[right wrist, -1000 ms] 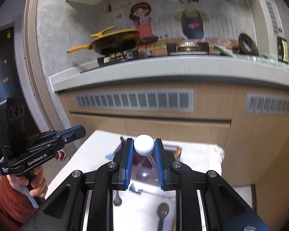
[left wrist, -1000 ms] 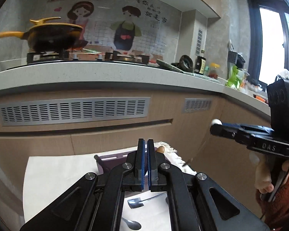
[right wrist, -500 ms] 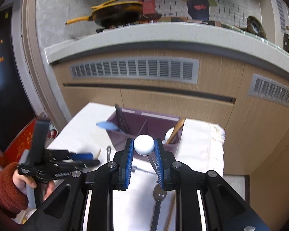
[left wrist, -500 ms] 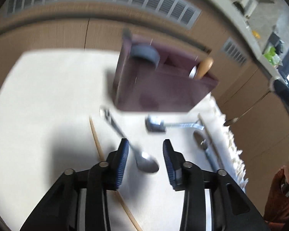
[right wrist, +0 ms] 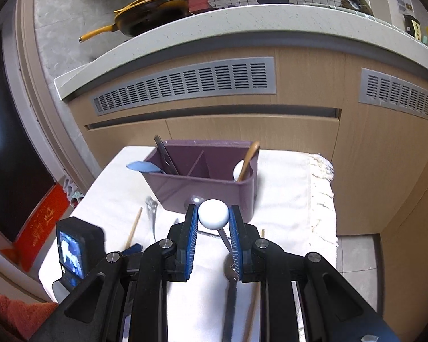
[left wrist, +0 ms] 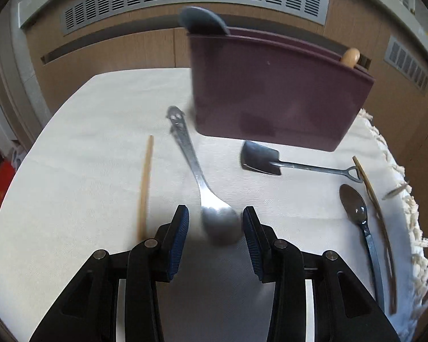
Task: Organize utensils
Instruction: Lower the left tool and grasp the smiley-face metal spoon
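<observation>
Our left gripper (left wrist: 215, 225) hangs low over the table (left wrist: 71, 171), its blue pads spread wide, with the bowl of a metal spoon (left wrist: 211, 199) lying between them; the pads do not press on it, and the spoon rests flat on the white cloth (left wrist: 100, 108) with its handle running away toward the purple utensil caddy (left wrist: 276, 97). Our right gripper (right wrist: 213, 219) is clamped on a white ball (right wrist: 213, 218) at the end of a thin metal stem, held in the air in front of the caddy.

We see the caddy standing upright near the far edge of the cloth, split into compartments by inner walls. In its left compartment sit a blue spoon (right wrist: 141, 166), whose bowl pokes out over the rim, and a dark utensil leaning against the wall. In the right compartment a wooden-handled utensil (right wrist: 248, 159) leans with something white beside it.

On the cloth, a wooden chopstick (left wrist: 145, 188) lies just left of the metal spoon. Near the caddy's front lies a small shovel-shaped spoon (left wrist: 271, 161), its handle pointing right. Further right we find a dark spoon (left wrist: 355, 208) and, just beside it, a second chopstick (left wrist: 376, 213) close to the fringed edge of the cloth.
</observation>
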